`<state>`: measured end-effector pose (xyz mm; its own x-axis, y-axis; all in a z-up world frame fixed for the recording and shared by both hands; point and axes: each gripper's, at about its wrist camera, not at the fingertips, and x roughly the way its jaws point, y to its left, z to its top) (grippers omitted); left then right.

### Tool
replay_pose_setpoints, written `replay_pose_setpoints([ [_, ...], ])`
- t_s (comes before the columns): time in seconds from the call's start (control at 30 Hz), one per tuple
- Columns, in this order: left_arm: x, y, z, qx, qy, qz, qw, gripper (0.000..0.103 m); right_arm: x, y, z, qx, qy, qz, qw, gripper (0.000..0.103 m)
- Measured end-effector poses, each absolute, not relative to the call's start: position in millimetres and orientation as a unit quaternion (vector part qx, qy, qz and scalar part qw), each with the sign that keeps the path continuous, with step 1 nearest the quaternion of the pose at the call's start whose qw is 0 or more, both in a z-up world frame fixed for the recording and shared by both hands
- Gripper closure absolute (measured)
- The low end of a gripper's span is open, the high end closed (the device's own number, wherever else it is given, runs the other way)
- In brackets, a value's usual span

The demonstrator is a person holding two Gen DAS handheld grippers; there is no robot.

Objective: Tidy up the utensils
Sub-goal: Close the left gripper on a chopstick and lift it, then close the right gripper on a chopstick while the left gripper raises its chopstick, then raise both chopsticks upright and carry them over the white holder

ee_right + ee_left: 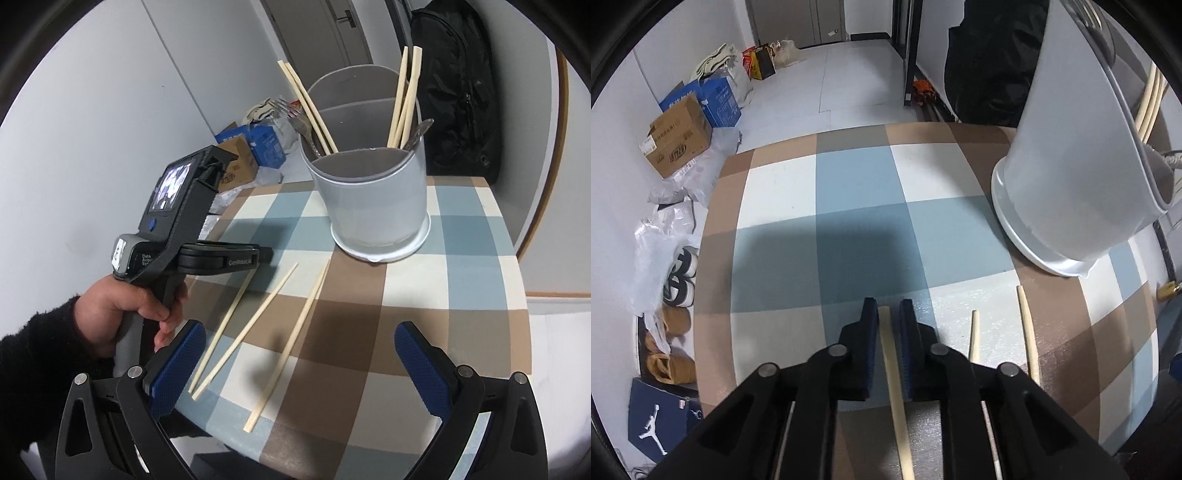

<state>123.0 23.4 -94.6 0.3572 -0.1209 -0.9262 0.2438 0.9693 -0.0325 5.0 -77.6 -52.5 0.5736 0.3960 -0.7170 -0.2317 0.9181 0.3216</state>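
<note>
Three pale wooden chopsticks lie on the checked tablecloth. In the left wrist view my left gripper (888, 308) straddles the leftmost chopstick (891, 365), with its jaws narrowly apart on either side and a small gap showing. Two other chopsticks (974, 336) (1028, 332) lie to its right. In the right wrist view my right gripper (299, 332) is open and empty above the table's near edge, over the chopsticks (275, 301) (295, 336). The left gripper (264, 254) sits over the third chopstick (225, 325). A grey utensil holder (373, 199) holds several chopsticks and forks.
The utensil holder (1067, 155) stands at the table's far right in the left wrist view. Boxes (677, 136), bags and shoes (679, 273) lie on the floor left of the table. A black backpack (458, 92) leans behind the table.
</note>
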Motion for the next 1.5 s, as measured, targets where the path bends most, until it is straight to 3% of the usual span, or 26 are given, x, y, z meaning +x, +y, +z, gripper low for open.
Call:
replay_pose_setpoints([
  [0.33, 121, 65, -66, -0.054, 0.533, -0.132, 0.834, 0.101, 34, -54, -66, 0.076, 0.47, 0.195, 0.857, 0.001],
  [0.5, 114, 96, -40, -0.118, 0.495, -0.145, 0.849, 0.101, 59, -35, -75, 0.101, 0.495, 0.219, 0.835, 0.015],
  [0.57, 111, 101, -34, -0.129, 0.485, -0.146, 0.853, 0.101, 73, -26, -83, 0.113, 0.515, 0.221, 0.821, 0.029],
  [0.67, 114, 109, -30, -0.147, 0.476, -0.147, 0.855, 0.101, 92, -11, -96, 0.111, 0.543, 0.216, 0.804, 0.041],
  [0.83, 113, 117, -23, -0.169, 0.461, -0.15, 0.858, 0.101, 109, 12, -108, 0.064, 0.556, 0.175, 0.81, 0.043],
  [1.0, 116, 129, -20, -0.182, 0.453, -0.153, 0.859, 0.101, 125, 25, -118, 0.013, 0.558, 0.127, 0.82, 0.067],
  [1.13, 116, 133, -18, -0.186, 0.448, -0.155, 0.861, 0.101, 131, 40, -121, -0.043, 0.556, 0.103, 0.824, 0.094],
  [1.23, 117, 136, -17, -0.19, 0.445, -0.155, 0.861, 0.101, 131, 44, -121, -0.058, 0.552, 0.118, 0.823, 0.1],
  [1.5, 114, 138, -5, -0.193, 0.419, -0.155, 0.874, 0.101, 112, 27, -86, -0.029, 0.496, 0.138, 0.857, 0.1],
])
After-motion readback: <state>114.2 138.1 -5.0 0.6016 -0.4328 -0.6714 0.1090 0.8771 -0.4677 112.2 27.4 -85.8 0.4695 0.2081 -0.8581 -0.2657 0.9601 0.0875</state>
